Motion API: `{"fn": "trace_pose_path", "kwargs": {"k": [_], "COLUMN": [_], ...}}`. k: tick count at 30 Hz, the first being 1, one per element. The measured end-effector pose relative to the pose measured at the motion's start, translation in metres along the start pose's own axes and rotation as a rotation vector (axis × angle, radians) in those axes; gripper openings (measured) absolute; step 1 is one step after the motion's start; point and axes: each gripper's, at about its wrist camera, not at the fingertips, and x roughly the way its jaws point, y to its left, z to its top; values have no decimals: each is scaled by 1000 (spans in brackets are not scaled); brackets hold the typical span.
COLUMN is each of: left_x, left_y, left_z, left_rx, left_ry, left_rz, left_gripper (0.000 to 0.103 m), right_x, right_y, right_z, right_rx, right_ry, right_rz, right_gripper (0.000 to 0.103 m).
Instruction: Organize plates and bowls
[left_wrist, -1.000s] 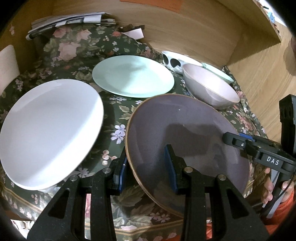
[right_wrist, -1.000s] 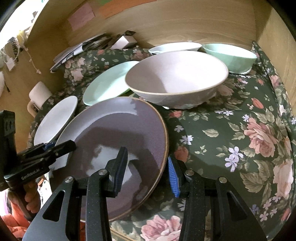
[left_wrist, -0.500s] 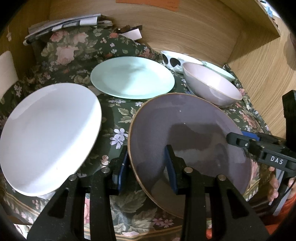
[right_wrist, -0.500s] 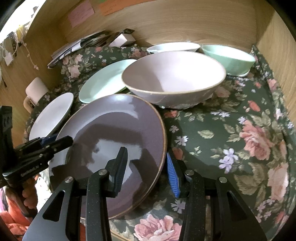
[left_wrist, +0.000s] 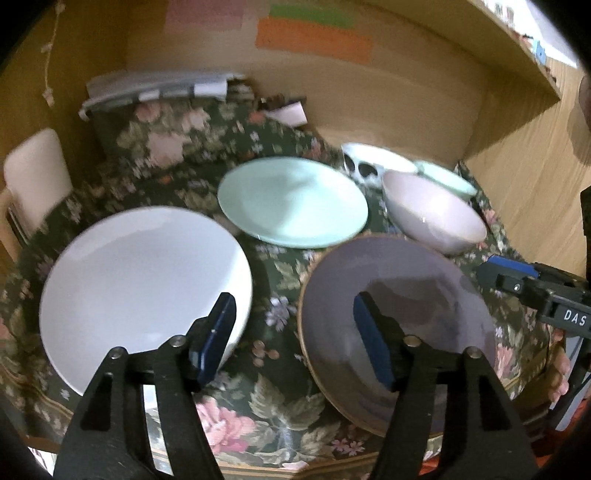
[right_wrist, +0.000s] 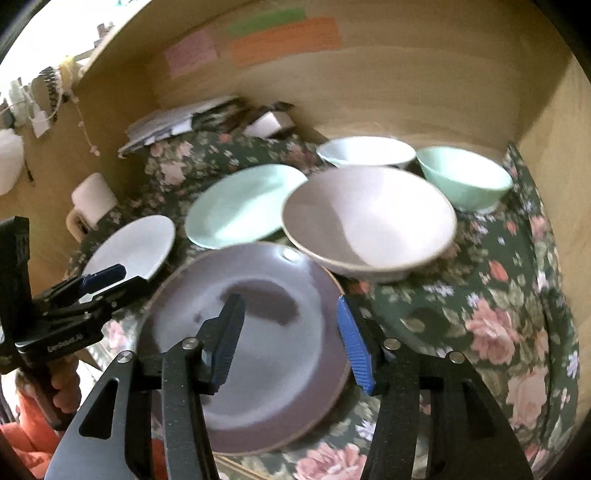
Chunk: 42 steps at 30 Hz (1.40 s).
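Observation:
A purple plate (left_wrist: 399, 295) lies flat on the floral cloth at the front; it also shows in the right wrist view (right_wrist: 266, 332). A white plate (left_wrist: 140, 280) lies to its left and a mint plate (left_wrist: 291, 201) behind. A pale lilac bowl (right_wrist: 369, 218), a white bowl (right_wrist: 365, 151) and a mint bowl (right_wrist: 465, 177) stand at the back right. My left gripper (left_wrist: 291, 336) is open and empty, above the gap between the white and purple plates. My right gripper (right_wrist: 288, 336) is open and empty, over the purple plate's right edge.
Wooden walls (right_wrist: 406, 85) close the back and right side. A stack of papers (left_wrist: 155, 92) lies at the back left on a raised cushion. A white mug (right_wrist: 92, 199) stands at the left edge. The floral cloth (right_wrist: 498, 314) is bare at the right.
Both grippers opened wider, letting go of the purple plate's rim, and drew back and up. The plate now rests flat on the cloth.

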Motion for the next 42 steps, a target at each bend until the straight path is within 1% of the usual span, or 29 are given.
{"fn": "trace_pose_path", "kwargs": {"k": [2, 5, 9, 13, 17, 24, 28, 33, 39, 42], "left_x": [-7, -15, -27, -34, -39, -38, -36, -26, -17, -15], "left_y": [4, 11, 25, 41, 60, 92, 112, 138, 156, 162], "left_z": [4, 9, 17, 21, 21, 16, 11, 1, -9, -14], "left_rx": [-8, -19, -27, -45, -65, -111, -135, -183, -199, -204], "left_ry": [-22, -55, -92, -109, -118, -96, -78, -36, 5, 9], "left_rz": [5, 20, 61, 107, 150, 220, 256, 268, 266, 261], "left_gripper": [68, 73, 79, 83, 84, 84, 84, 84, 84, 84], "right_x": [0, 2, 10, 23, 38, 67, 85, 106, 130, 142], "right_y": [7, 18, 34, 51, 66, 93, 107, 120, 128, 131], "right_z": [5, 13, 22, 30, 36, 45, 46, 44, 42, 42], "right_rx": [-19, -48, -82, -122, -158, -215, -241, -265, -262, -252], "right_ry": [-10, -23, -25, -18, 5, 65, 105, 152, 224, 257], "right_rz": [13, 37, 86, 131, 171, 213, 221, 228, 254, 259], "right_gripper": [55, 61, 62, 63, 63, 63, 63, 63, 63, 63]}}
